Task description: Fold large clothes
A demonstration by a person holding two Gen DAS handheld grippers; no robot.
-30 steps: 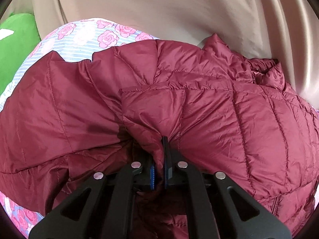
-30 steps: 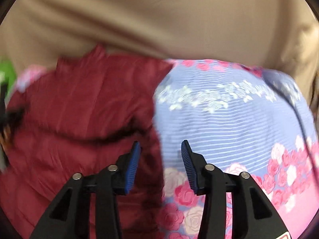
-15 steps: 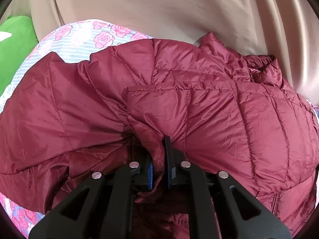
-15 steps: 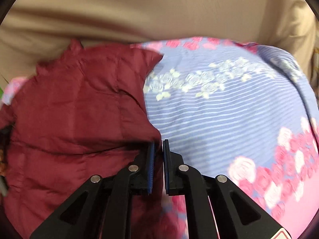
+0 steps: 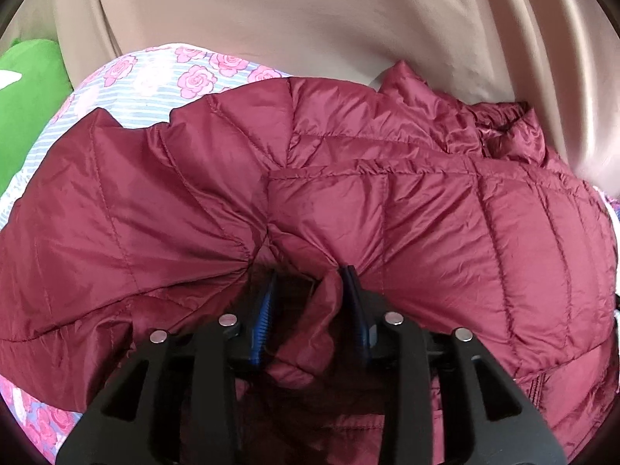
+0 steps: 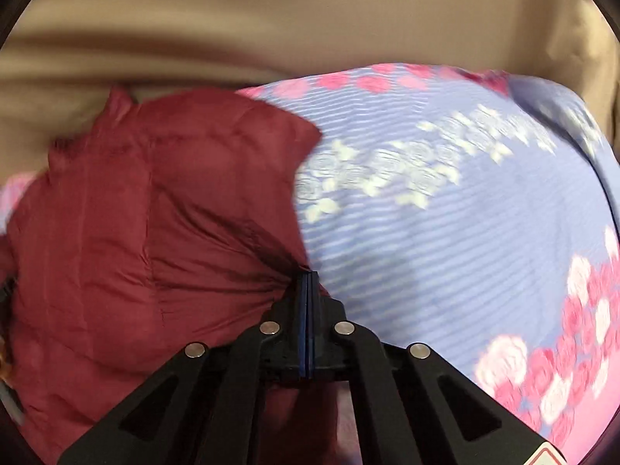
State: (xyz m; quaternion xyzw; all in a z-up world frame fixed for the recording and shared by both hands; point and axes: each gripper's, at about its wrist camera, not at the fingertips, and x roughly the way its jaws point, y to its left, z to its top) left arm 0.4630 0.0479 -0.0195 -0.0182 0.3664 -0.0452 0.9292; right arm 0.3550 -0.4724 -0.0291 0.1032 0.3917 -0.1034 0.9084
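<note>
A dark red quilted puffer jacket [image 5: 426,232] lies partly folded on a floral bedsheet [image 5: 155,89]. My left gripper [image 5: 310,275] is open, its blue pads apart, with a fold of the jacket lying loose between them. In the right wrist view the jacket [image 6: 155,213] fills the left side. My right gripper [image 6: 308,275] is shut on the jacket's right edge, where the fabric bunches at the pads.
The blue striped sheet with pink and white roses [image 6: 445,232] stretches to the right. A beige curtain [image 5: 310,11] hangs behind the bed. A green cushion [image 5: 27,97] sits at the far left.
My left gripper has opened and let go of the jacket fold. My right gripper has closed fully on the jacket's right edge.
</note>
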